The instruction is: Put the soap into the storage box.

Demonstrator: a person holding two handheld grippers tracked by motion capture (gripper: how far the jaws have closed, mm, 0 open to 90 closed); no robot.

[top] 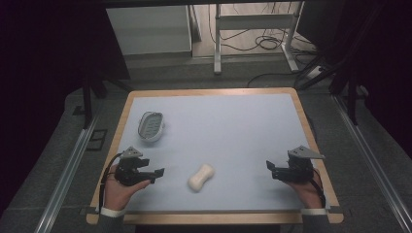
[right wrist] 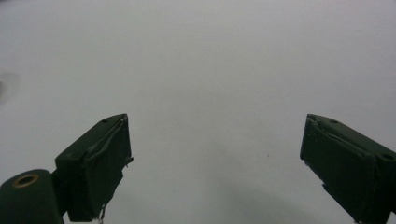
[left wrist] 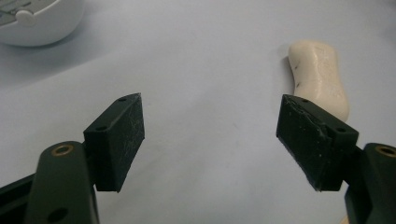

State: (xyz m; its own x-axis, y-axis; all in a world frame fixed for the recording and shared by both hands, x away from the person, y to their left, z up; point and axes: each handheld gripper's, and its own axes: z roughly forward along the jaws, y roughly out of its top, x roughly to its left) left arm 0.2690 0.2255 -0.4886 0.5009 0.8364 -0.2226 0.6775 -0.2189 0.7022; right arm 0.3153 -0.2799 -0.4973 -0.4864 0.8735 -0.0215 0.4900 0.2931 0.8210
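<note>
On the bench [top: 243,126] I see the soap [left wrist: 320,77] partly hidden behind my left tongs [left wrist: 210,140], which, like my right tongs [right wrist: 215,163], gape wide and empty, the cropped white dish [left wrist: 37,21] possibly a soap holder.

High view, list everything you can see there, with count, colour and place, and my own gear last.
Waisted cream soap bar: one, cream, lying near the table's front edge, between the two grippers.
Oval white soap dish with ridged insert: one, white, left side of the table, beyond the left gripper.
Pale blue table top with wooden rim: one, pale blue, centre of view.
White desk frame: one, white, on the floor behind the table.
Left gripper: one, black, front left, jaws open.
Right gripper: one, black, front right, jaws open.
</note>
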